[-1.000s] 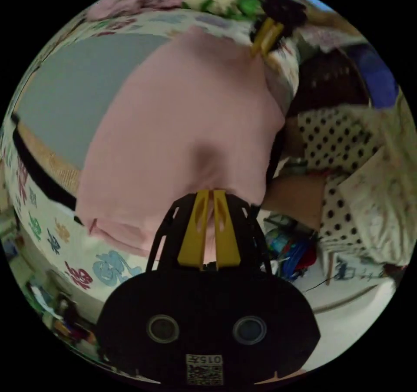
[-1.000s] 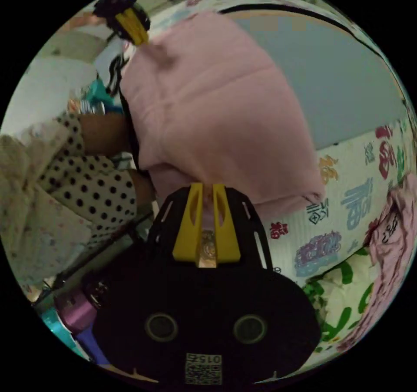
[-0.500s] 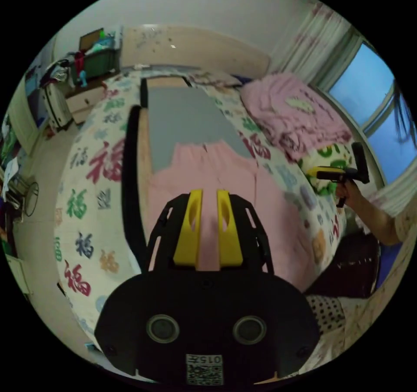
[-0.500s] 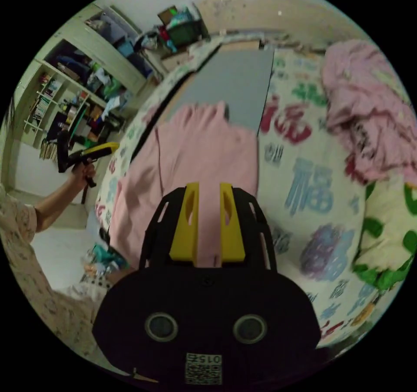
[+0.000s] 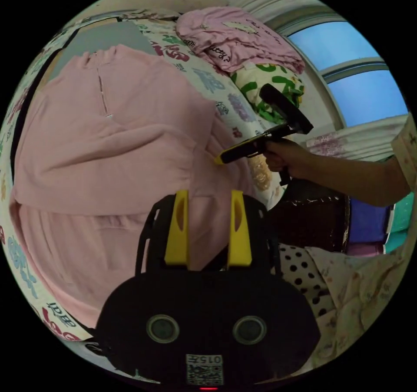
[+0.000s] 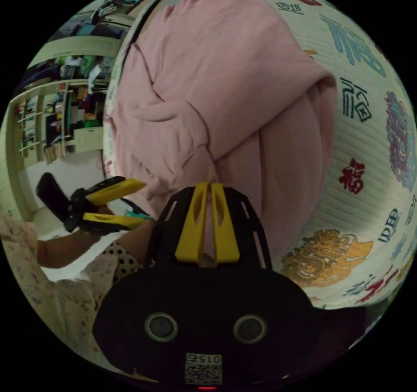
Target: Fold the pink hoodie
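The pink hoodie (image 5: 108, 149) lies spread on the bed (image 6: 369, 157), partly folded: a sleeve (image 6: 173, 118) is laid across the body, and the near edge hangs toward the bed's side. The right tool (image 6: 207, 201) has its yellow jaws drawn nearly together with a pinch of pink cloth rising between them, so it seems to be gripping the hoodie at its near edge; in the left gripper view the same tool (image 5: 223, 156) touches the cloth at its tip. The left tool (image 5: 207, 212) is released, its jaws wide apart above the fabric and holding nothing; in the right gripper view it (image 6: 139, 203) hangs just off the hoodie's side, parted. To do this step well, I would judge that the left tool should come down onto the same near edge, well apart from the right one, and clamp through all layers, so both corners travel together and the fold line lands straight; a single pinch would probably drag the cloth into a diagonal crease and pull the laid sleeve loose. Keep the lift low so the folded sleeve is not disturbed. As for containers, open shelves (image 6: 47, 118) across the room hold mixed items too small to name, and beyond the hoodie a pink blanket (image 5: 234, 36) is heaped on the bed.
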`<control>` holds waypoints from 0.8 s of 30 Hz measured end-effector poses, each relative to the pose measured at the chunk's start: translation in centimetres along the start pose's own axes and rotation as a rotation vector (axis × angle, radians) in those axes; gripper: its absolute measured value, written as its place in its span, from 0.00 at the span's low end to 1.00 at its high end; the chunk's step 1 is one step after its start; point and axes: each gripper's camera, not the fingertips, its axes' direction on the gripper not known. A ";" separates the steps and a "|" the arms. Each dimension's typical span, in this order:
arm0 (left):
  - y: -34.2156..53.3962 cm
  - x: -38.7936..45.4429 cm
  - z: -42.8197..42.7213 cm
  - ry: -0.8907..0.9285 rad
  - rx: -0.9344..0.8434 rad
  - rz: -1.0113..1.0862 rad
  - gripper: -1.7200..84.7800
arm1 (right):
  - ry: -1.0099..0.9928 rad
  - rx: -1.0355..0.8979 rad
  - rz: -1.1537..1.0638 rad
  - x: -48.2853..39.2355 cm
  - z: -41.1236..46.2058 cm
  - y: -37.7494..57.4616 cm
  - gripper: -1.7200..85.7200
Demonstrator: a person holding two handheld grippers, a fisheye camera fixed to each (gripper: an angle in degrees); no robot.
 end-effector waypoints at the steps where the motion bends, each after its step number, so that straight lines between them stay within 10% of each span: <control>1: 0.8 0.3 0.5 -0.011 0.012 -0.006 0.19 | -0.054 0.005 -0.012 -0.1 -0.3 0.1 0.03; 7: 5.5 -0.3 -1.1 -0.126 0.069 -0.155 0.14 | -0.520 0.143 -0.131 -5.2 -1.5 0.1 0.03; 13: 17.2 -8.4 -10.0 -0.087 0.255 -0.495 0.05 | 0.089 0.375 -0.539 -14.3 0.4 2.7 0.11; 24: 29.5 -13.6 -13.3 -0.149 0.310 -0.586 0.04 | 0.547 -0.146 -0.974 -15.5 16.5 -0.6 0.12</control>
